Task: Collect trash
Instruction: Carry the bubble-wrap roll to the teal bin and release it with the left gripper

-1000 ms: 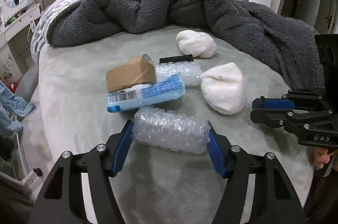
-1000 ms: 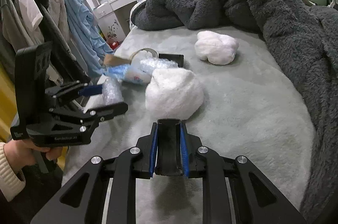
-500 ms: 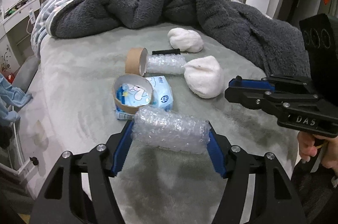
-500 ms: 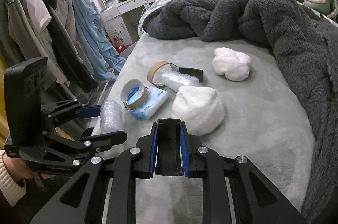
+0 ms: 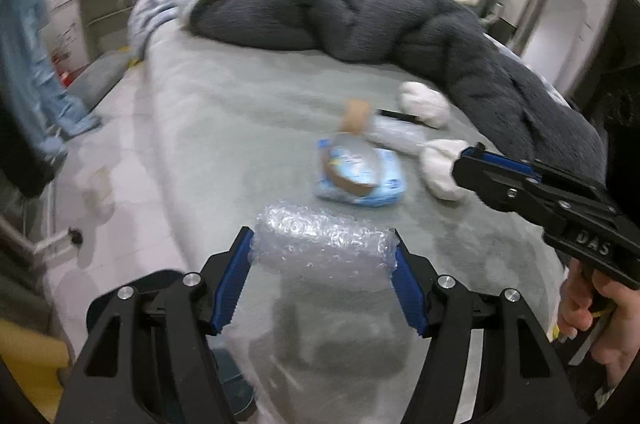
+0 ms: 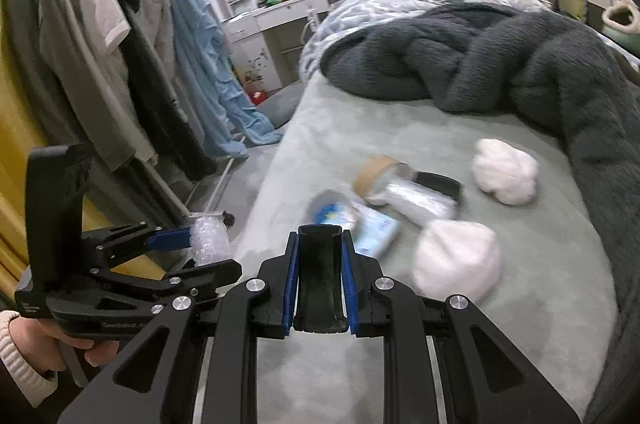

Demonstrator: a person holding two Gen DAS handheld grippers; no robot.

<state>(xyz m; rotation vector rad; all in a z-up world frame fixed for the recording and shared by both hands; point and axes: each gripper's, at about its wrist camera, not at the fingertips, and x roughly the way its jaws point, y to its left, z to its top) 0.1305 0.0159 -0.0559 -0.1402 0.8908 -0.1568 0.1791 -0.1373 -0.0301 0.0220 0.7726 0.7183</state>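
My left gripper (image 5: 322, 260) is shut on a roll of bubble wrap (image 5: 324, 240), held above the near edge of the grey bed (image 5: 224, 128). The right wrist view shows that gripper (image 6: 210, 252) at the left with the roll (image 6: 208, 240) between its blue pads. My right gripper (image 6: 320, 244) is shut on a flat black piece (image 6: 320, 276); it also shows at the right (image 5: 468, 168). On the bed lie a blue tissue packet (image 6: 376, 228) under a cardboard ring (image 5: 352, 176), a second ring (image 6: 372, 174), more bubble wrap (image 6: 416, 202) and two white wads (image 6: 456, 260) (image 6: 506, 176).
A dark fluffy blanket (image 6: 500, 60) is heaped across the far and right side of the bed. Clothes hang on a rack (image 6: 120, 44) to the left, beside pale floor (image 5: 112, 224). A small black item (image 6: 438, 184) lies behind the bubble wrap. A hand (image 5: 592, 304) grips the right tool.
Both grippers have drawn back from the bed and risen, so the trash pile looks smaller and farther. The left view has rolled. Each grip is unchanged.
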